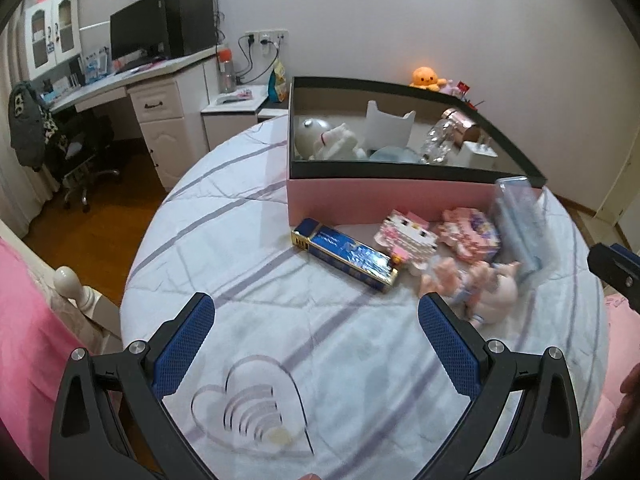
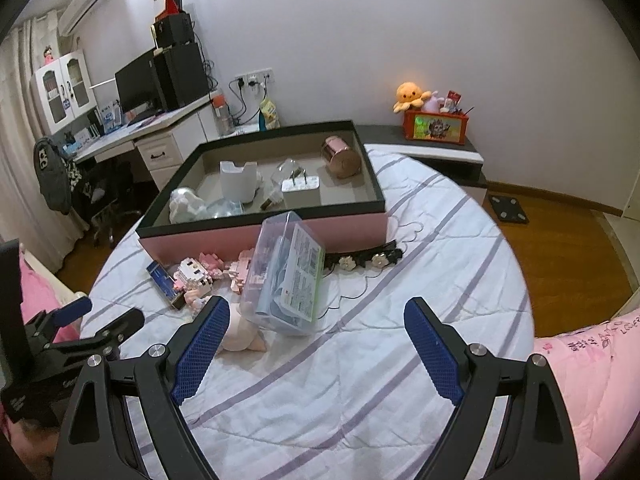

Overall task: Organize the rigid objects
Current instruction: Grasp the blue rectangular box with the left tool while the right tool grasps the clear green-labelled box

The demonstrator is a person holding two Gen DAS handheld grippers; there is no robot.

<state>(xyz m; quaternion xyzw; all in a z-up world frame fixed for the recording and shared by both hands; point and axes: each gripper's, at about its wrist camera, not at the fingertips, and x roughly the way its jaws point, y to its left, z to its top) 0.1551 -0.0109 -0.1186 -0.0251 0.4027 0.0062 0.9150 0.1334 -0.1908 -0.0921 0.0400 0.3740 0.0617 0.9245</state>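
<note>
Clear plastic case (image 2: 286,276) with a green label, propped on edge on the bed's striped sheet (image 2: 360,380) just ahead of the right hand-held gripper (image 2: 314,356) and a little toward its left finger, pink-walled box (image 2: 348,228) beyond it already holding several things: likely the reach-in before a pick, not yet a grasp. Next move probably calls for straddling the case's narrow sides, closing squarely, then lifting over the box's dark rim. Both jaws spread wide and empty, touching nothing; same for the left hand-held gripper (image 1: 316,336), blue-and-gold flat box (image 1: 346,254) and pink block toys (image 1: 408,236) lying ahead of it.

We see a blue-gold box (image 1: 346,255), pink block figures (image 1: 408,236) and a tilted clear case (image 2: 286,278) lying at the pink tray's (image 2: 240,240) six o'clock.
</note>
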